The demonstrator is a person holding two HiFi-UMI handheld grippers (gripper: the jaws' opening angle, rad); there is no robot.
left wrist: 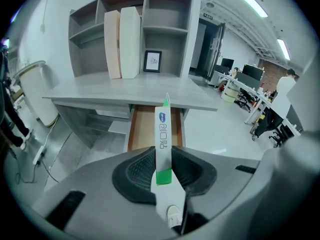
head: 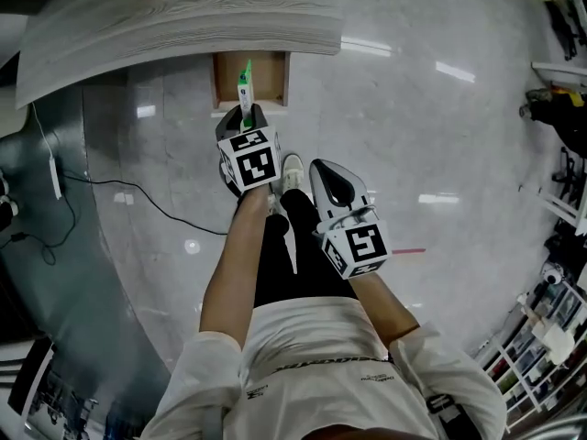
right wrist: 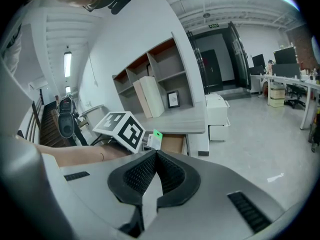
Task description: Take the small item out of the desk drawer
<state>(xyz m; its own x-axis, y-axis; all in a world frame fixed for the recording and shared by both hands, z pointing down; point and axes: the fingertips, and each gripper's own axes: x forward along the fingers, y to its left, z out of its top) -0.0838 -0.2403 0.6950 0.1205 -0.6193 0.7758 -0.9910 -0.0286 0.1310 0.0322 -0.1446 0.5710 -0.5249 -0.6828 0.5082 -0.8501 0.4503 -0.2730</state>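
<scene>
Left gripper view | left gripper [left wrist: 163,158] clamped slim white-and-green packet [left wrist: 163,131], long axis along jaws, pointing over open wooden drawer [left wrist: 142,129] | right gripper [right wrist: 154,156] closed, empty

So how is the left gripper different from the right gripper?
The left gripper is shut on a white-and-green packet; the right gripper is shut with nothing between its jaws. In the head view, the left gripper sits nearer the open drawer, the right gripper nearer the person's body. Both carry a cube with square markers.
</scene>
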